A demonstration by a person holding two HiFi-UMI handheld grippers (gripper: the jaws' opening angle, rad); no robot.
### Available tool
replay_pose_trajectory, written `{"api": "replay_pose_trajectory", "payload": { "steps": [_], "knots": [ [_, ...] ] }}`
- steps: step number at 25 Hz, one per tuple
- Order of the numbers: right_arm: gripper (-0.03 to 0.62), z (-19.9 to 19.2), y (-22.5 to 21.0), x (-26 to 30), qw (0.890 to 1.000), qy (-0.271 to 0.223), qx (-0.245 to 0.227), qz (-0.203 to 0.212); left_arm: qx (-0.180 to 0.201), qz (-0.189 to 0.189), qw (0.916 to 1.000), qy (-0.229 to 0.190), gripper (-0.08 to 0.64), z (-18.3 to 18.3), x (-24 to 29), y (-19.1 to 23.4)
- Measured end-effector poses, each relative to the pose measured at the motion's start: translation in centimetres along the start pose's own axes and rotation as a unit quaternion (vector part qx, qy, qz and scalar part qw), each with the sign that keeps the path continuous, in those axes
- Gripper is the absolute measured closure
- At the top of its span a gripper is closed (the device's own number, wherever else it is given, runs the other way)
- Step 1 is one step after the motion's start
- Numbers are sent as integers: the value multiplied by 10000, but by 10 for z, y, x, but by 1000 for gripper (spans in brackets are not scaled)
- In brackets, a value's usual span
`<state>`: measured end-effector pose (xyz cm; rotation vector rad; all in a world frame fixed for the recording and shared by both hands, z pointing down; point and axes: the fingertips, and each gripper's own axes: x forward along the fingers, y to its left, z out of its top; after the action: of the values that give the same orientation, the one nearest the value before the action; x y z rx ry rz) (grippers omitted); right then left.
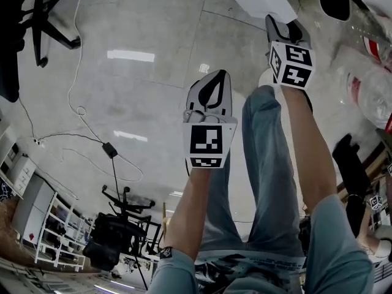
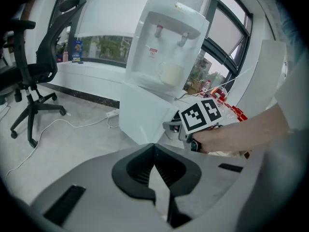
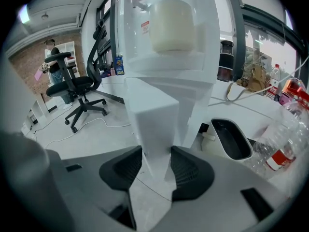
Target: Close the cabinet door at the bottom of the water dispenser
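The white water dispenser (image 2: 166, 42) (image 3: 169, 28) stands by the window. Its bottom cabinet door (image 2: 145, 115) (image 3: 154, 115) is swung out towards me. In the right gripper view, the door's free edge fills the gap between the jaws, and my right gripper (image 3: 156, 151) is shut on it. In the head view that gripper (image 1: 285, 24) reaches to the top edge, against a white panel. My left gripper (image 2: 154, 146) (image 1: 213, 78) is shut on nothing and hangs short of the door, to the left of the right one.
An office chair (image 2: 34, 66) (image 3: 72, 86) stands to the left on the floor. A white cable (image 1: 79, 109) trails across the tiles. To the right of the dispenser are a white bin (image 3: 231, 139) and plastic bottles (image 3: 280, 149). The person's legs (image 1: 263, 164) are below the grippers.
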<state>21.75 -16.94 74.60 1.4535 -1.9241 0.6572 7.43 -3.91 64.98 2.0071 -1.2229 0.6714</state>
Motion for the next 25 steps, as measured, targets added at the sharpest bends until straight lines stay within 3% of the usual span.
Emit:
{"api": "replay_pose_trajectory", "payload": {
  "steps": [18, 25],
  "knots": [
    [394, 28, -62, 25, 9988, 49, -466, 139, -218, 119, 9997, -19, 549, 22, 37, -18],
    [416, 42, -89, 39, 9991, -47, -401, -87, -287, 158, 9995, -43, 549, 29, 51, -20]
  ]
}}
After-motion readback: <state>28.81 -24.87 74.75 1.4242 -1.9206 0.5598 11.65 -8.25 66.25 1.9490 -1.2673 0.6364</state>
